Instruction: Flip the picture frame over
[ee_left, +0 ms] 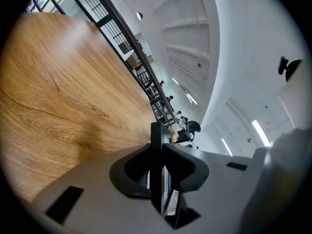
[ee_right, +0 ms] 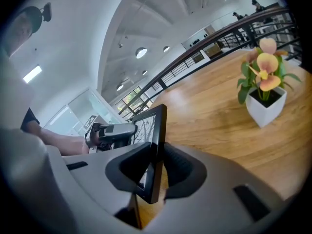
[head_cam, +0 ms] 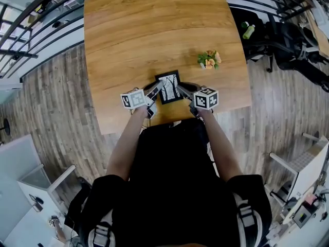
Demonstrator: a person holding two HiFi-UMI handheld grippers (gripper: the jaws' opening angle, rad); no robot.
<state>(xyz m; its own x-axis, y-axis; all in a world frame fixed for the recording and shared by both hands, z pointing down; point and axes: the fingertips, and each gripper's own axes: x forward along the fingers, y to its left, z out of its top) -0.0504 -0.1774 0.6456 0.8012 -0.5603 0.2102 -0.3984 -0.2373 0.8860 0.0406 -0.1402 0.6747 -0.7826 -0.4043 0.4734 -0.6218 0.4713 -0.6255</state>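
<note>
head view: i have the slim black rectangular picture frame (head_cam: 169, 87) held between both tools above the near edge of the glossy, warm-grained wooden table (head_cam: 154, 30). the left gripper (head_cam: 157, 91) takes its left edge and the right gripper (head_cam: 181, 91) its right edge. the printed face with its pale branch drawing looks up at me, so i judge the flip is under way but not done. a small potted plant (head_cam: 209, 59) with orange blooms sits well apart to the right

left gripper view: the jaws are clamped on the frame, which i see edge-on as a thin dark bar between the rubbery black pads, with a sliver of glazing showing. the table runs away to the left

right gripper view: these jaws are closed on the opposite edge. the frame stands nearly upright here, clear of the wood, its glass face turned toward the other tool. the plant's square white pot sits to the right

next i think both wrists must roll together so the face goes down. uneven turning could twist the smooth, hard moulding out of the pads
</note>
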